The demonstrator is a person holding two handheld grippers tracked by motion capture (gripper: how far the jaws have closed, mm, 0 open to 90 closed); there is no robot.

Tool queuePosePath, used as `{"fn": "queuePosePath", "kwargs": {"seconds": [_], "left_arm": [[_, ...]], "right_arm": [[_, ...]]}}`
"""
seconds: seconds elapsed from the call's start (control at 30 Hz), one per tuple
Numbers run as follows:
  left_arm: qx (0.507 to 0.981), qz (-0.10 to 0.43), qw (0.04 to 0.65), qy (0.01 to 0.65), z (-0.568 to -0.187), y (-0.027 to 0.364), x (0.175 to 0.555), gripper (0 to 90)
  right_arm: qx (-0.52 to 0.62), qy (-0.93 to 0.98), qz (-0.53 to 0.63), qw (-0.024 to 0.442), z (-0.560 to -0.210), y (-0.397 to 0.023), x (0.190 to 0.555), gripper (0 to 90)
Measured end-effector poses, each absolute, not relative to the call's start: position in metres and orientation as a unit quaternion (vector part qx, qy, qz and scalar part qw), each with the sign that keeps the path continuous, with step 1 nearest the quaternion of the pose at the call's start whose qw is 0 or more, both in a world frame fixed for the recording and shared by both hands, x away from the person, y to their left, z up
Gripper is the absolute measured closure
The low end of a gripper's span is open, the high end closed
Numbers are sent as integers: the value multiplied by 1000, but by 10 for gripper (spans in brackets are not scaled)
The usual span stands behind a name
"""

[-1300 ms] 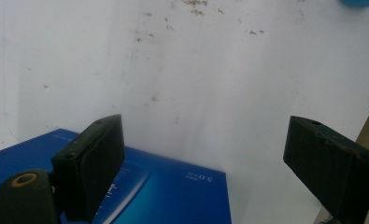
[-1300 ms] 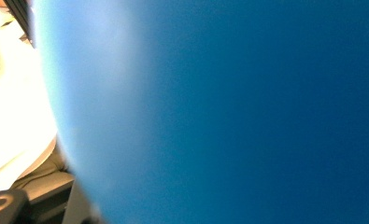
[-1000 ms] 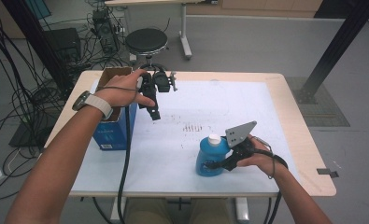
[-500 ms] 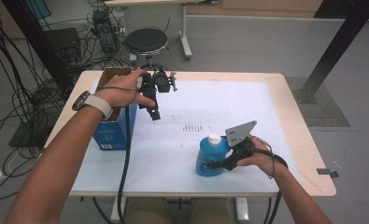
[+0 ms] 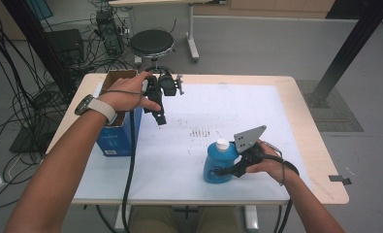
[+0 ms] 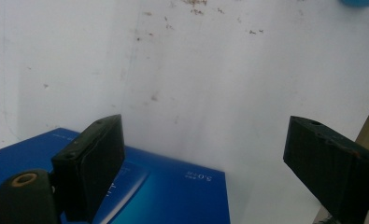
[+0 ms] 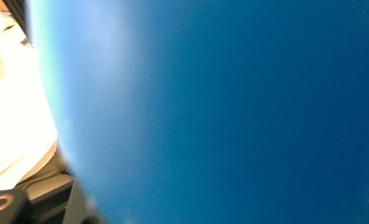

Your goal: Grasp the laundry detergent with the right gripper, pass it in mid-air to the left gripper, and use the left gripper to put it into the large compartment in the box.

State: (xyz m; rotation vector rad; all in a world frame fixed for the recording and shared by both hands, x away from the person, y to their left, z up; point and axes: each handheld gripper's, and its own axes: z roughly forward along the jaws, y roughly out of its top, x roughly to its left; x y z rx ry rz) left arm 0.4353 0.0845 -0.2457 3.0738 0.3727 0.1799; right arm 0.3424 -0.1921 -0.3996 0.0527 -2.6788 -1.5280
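Note:
A blue bottle with a white cap stands upright near the table's front edge. My right gripper is shut on its lower body from the right, and the blurred blue bottle sits right against the lens in the right gripper view. At the table's left stands a blue box with an open cardboard top. My left gripper hangs just past the box's right side, pointing down over the white sheet. In the left gripper view, the left gripper is open with nothing between the jaws, and the blue box lies below.
A white sheet with small brown marks covers most of the wooden table. Beyond the far edge are a black stool and tangled cables on the floor at left. A black post rises at right.

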Motion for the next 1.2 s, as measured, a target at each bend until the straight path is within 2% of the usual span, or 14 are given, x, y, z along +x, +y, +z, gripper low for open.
{"fn": "queuePosePath", "kwargs": {"seconds": [1.2], "left_arm": [[991, 59, 16, 117, -244, 81, 434, 133]], "right_arm": [[19, -870, -493, 28, -399, -191, 342, 431]]}}
